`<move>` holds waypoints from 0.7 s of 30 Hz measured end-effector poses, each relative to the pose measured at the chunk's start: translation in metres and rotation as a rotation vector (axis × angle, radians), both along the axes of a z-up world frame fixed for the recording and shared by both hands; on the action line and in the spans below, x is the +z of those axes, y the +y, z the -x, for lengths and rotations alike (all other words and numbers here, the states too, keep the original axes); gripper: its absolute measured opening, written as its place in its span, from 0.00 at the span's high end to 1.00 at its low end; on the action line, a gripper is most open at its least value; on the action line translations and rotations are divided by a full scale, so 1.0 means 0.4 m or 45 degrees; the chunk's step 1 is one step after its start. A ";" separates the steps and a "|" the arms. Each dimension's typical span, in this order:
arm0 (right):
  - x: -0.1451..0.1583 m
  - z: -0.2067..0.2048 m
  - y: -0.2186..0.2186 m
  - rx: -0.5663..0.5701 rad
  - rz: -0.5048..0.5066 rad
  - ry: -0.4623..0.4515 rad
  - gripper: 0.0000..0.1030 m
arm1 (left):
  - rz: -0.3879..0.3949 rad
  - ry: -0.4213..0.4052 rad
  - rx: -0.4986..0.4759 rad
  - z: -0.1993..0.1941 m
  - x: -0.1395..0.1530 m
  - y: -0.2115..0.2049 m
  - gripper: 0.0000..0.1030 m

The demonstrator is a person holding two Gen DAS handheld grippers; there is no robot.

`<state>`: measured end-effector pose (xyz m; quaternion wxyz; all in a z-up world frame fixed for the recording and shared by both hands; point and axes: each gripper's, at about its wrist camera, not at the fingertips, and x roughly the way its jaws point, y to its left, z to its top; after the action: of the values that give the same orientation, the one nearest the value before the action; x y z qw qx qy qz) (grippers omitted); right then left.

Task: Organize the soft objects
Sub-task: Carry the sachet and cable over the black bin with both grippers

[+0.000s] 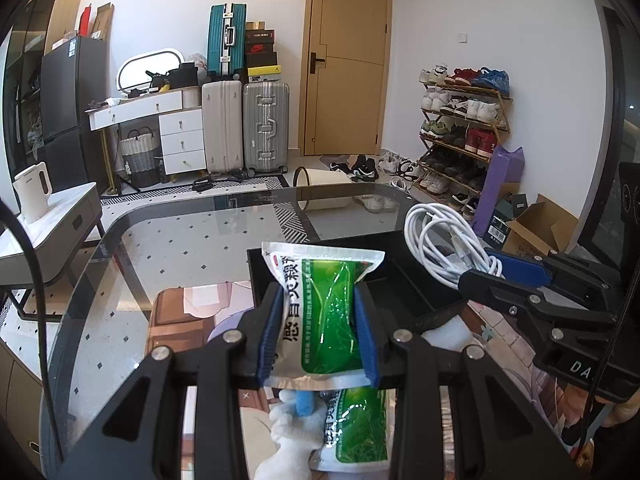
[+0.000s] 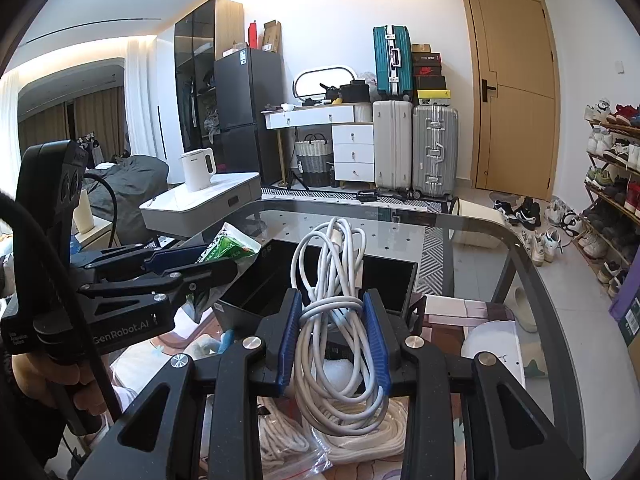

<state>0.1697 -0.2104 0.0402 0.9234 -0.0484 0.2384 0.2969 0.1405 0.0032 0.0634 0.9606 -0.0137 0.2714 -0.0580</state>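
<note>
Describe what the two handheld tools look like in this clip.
Both are black linkage frames with silver rivets and ribbed blue finger pads. The left tool carries white "GenRobot.AI" lettering and a black cable; the right tool shows white letters "DA".

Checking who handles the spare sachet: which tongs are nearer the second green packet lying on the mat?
Left. The left tongs, shut on a green packet, hang right above the second green packet; the right tongs, holding the white cable, sit further right.
</note>
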 end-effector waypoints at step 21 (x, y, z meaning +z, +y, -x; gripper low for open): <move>-0.022 -0.116 0.018 -0.013 0.040 0.015 0.69 | -0.009 -0.005 -0.005 -0.086 -0.016 -0.013 0.68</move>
<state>0.2161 -0.2033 0.0313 0.9226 -0.0599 0.2489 0.2886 0.1749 -0.0019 0.0570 0.9611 -0.0098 0.2698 -0.0590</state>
